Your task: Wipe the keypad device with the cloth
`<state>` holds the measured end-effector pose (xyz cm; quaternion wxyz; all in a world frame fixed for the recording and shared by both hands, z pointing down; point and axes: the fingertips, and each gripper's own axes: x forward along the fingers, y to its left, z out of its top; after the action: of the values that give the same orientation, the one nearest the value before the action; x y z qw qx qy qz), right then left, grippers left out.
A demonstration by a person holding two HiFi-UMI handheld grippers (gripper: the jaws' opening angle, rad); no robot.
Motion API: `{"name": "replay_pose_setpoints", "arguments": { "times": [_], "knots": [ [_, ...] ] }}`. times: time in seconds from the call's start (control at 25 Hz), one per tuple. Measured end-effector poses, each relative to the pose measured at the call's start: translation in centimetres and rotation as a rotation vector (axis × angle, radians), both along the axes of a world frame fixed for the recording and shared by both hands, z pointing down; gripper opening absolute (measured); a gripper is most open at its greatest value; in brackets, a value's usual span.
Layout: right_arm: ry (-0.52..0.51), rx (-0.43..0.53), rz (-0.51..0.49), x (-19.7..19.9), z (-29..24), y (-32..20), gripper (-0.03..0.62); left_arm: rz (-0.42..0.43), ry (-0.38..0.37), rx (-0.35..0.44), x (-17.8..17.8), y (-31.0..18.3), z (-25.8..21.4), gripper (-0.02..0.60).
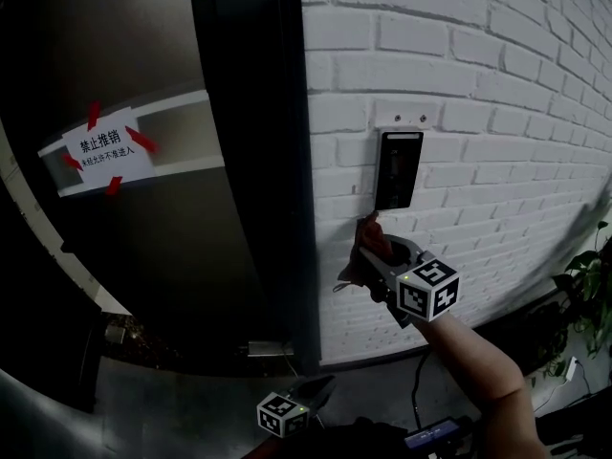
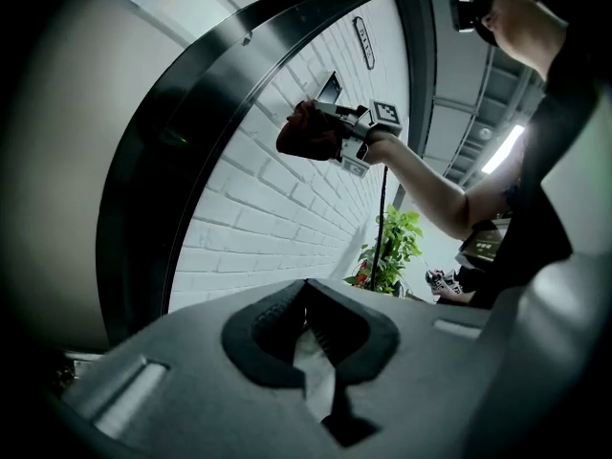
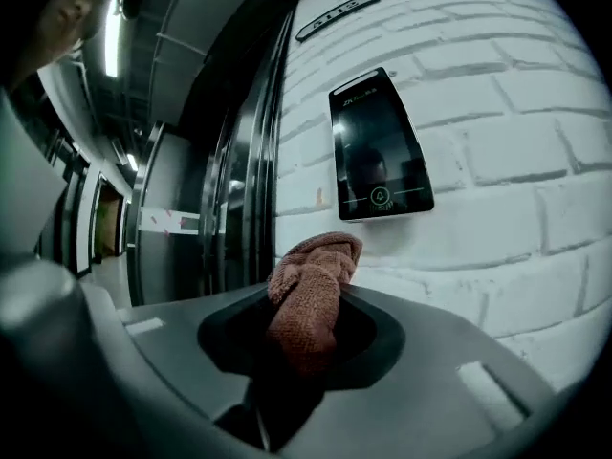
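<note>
White brick wall [image 1: 478,65], dark metal door [image 1: 143,256], taped paper notice [image 1: 107,148], leafy plant [image 1: 588,290]

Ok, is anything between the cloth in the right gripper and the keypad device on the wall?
Nothing visible. The right gripper holds the cloth just below the keypad device, and only bare white brick wall lies between them.

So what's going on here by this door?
A person holds a claw in each hand. The right claw is shut on a reddish-brown cloth, held just below the black keypad device on the white brick wall, not yet on its screen. The left claw hangs low, shut and empty.
</note>
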<state>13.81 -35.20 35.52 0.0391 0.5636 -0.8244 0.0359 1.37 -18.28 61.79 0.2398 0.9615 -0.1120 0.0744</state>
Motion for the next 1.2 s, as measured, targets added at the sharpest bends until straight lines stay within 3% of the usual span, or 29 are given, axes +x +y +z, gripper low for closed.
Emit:
{"name": "replay_pose_setpoints", "arguments": {
  "times": [0.12, 0.36, 0.52, 0.8, 0.92, 1.04, 1.2],
  "knots": [
    [0.018, 0.07, 0.039, -0.6, -2.3, -0.9, 0.115, -0.002, 0.008, -0.031, -1.5, 0.4, 0.4, 0.005],
    [0.036, 0.278, 0.14, -0.4, -14.4, -1.7, 0.115, 0.03, 0.03, -0.079, -2.3, 1.6, 1.1, 0.005],
    [-0.009, 0.288, 0.161, -0.4, -16.8, -1.3, 0.115, 0.052, 0.027, -0.082, -2.2, 2.6, 1.4, 0.005],
    [0.043, 0.102, 0.112, 1.8, -3.4, 3.8, 0.117, 0.076, 0.005, -0.056, -0.1, 4.1, 1.2, 0.005],
    [0.025, 0.03, -0.072, 1.1, 3.7, 8.7, 0.117, 0.058, -0.014, -0.043, 1.2, 5.1, 1.1, 0.005],
    [-0.058, -0.044, -0.273, 1.0, 11.6, 15.8, 0.118, 0.049, -0.026, -0.035, 2.9, 6.4, 0.4, 0.005],
    [-0.174, -0.144, -0.332, 2.8, 19.8, 24.6, 0.118, 0.035, -0.013, -0.031, 5.5, 9.3, -0.6, 0.005]
  ]
}}
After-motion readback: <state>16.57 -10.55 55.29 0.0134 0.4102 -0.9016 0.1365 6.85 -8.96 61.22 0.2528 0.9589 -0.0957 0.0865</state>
